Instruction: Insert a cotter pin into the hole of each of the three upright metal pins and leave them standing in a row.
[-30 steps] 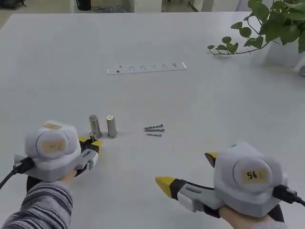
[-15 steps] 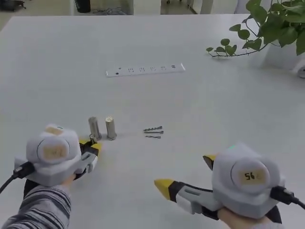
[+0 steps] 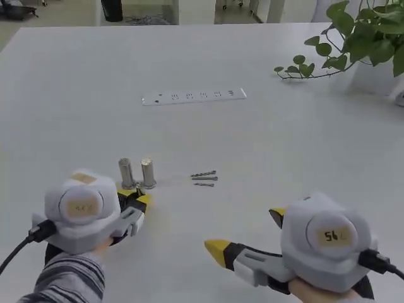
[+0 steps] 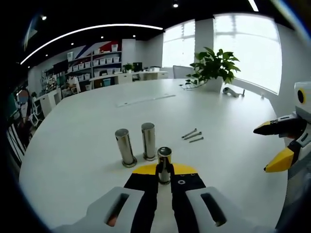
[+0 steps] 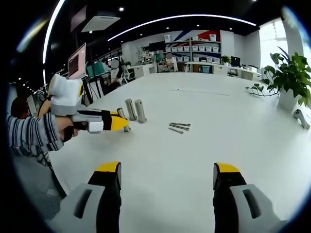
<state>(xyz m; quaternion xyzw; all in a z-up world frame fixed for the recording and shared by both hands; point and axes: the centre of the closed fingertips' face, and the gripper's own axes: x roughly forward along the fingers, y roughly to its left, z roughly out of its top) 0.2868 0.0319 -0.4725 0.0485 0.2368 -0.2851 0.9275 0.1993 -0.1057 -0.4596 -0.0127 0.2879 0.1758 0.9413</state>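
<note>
Display [image 3: 332, 235] on right gripper [image 3: 247, 231]: "56". Left gripper [image 3: 134, 194] readout [image 3: 82, 207]: digits illegible.

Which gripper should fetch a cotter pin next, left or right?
Right. The right gripper is open and empty, and the cotter pins lie ahead of its jaws. The left gripper is shut on a metal pin, so it probably suits holding that pin steady instead.
</note>
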